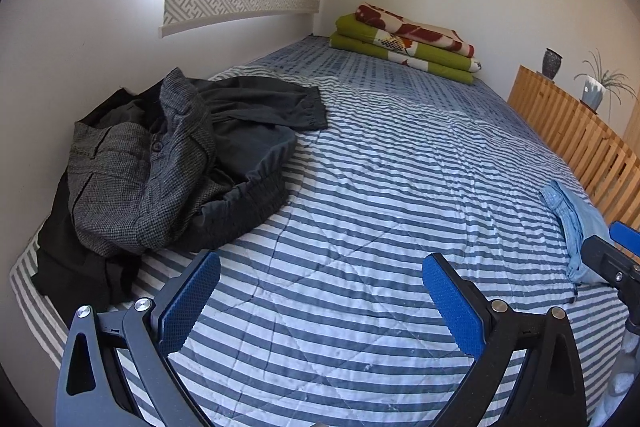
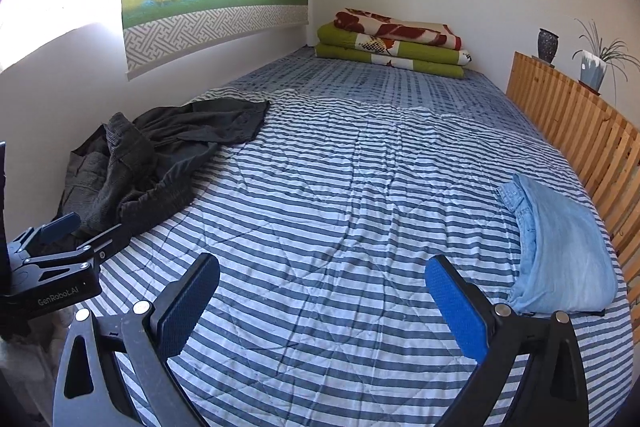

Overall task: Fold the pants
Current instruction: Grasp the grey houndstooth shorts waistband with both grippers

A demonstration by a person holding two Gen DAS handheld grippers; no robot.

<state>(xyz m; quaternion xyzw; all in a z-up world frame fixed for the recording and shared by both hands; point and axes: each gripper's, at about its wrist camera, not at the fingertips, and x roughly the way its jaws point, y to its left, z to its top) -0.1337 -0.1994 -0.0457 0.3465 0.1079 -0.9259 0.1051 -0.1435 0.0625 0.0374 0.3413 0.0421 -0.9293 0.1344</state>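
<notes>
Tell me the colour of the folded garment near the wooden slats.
Light blue folded garment, seen best from the right wrist.

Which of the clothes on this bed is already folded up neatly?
The light blue denim garment by the wooden slatted rail. It lies flat and squared, while the dark clothes by the wall sit in a crumpled heap.

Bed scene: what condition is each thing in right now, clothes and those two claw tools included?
Left gripper: open, empty.
Right gripper: open, empty.
Dark clothes pile: crumpled, unfolded, by the wall.
Light blue denim garment: folded, lying flat near the slatted wooden rail.
Blankets: folded, stacked.
Striped quilt: spread out, wrinkled.
</notes>
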